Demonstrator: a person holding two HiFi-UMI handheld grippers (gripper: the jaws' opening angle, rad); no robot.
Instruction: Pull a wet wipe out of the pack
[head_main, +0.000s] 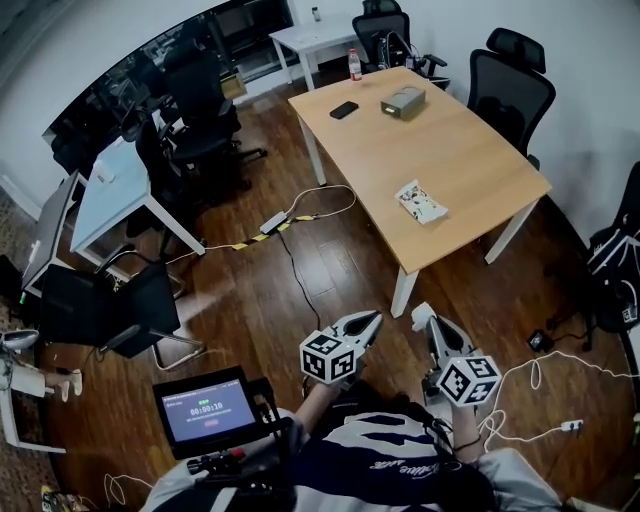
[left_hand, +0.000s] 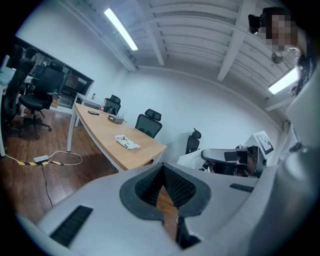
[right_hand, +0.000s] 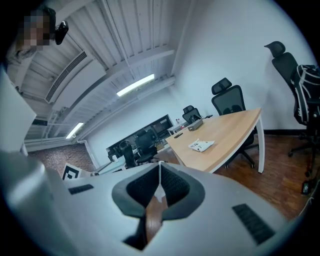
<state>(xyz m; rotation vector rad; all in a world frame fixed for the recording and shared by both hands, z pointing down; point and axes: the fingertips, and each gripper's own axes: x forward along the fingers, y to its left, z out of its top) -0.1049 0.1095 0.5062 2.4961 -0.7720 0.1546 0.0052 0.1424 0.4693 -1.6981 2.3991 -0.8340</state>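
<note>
Both tools are empty: the left gripper (head_main: 368, 322) and right gripper (head_main: 422, 315) each have their jaws pressed together on nothing, held close to the body and well apart from the table (head_main: 470, 150). The pack (head_main: 421, 202) lies flat near the table's near end, untouched, and its opening is too small to make out. The likely trouble is the pack itself: it looks light and loose, so 1 gripper tugging a wipe would probably drag or lift the whole thing unless the other pins it. Jaws left closed on arrival would only shove it. A cable (head_main: 300, 285) on the floor could catch a foot
</note>
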